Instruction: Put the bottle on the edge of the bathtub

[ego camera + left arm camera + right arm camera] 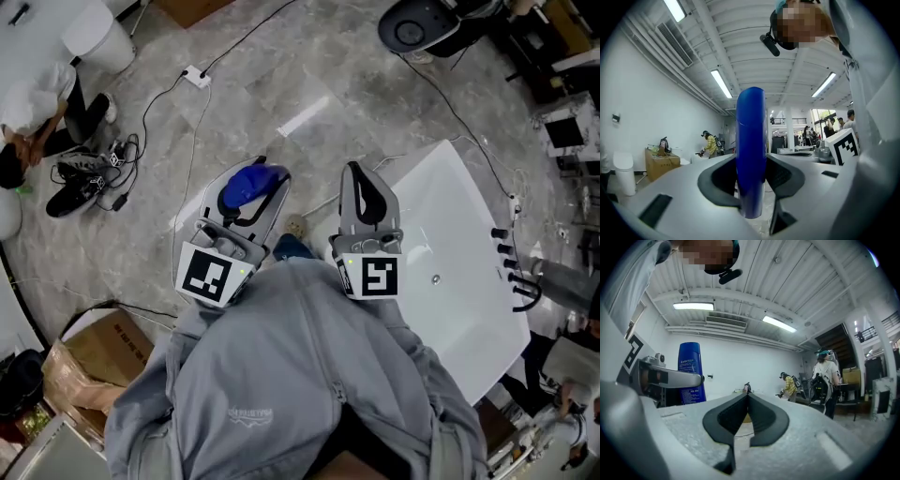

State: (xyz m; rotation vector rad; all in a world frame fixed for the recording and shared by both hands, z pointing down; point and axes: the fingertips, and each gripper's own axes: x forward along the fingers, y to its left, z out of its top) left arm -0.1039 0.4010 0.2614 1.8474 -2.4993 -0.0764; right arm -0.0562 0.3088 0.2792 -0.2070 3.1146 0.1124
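A blue bottle [249, 184] sits clamped between the jaws of my left gripper [246, 190]; in the left gripper view the bottle [750, 150] stands upright between the dark pads and fills the gap. My right gripper [364, 189] is shut with its pads [742, 416] touching and nothing between them. From the right gripper view the blue bottle [689, 373] shows at the left, beside the left gripper's body. The white bathtub [469, 272] lies to the right of both grippers, with its near rim [410, 171] just beyond the right gripper. Both grippers point upward, level with each other.
Black taps [504, 251] stand at the tub's right side. Cables [178, 103] run over the marble floor. A cardboard box [103, 352] lies at lower left. A crouching person [42, 112] is at upper left; other people [824, 380] stand across the room.
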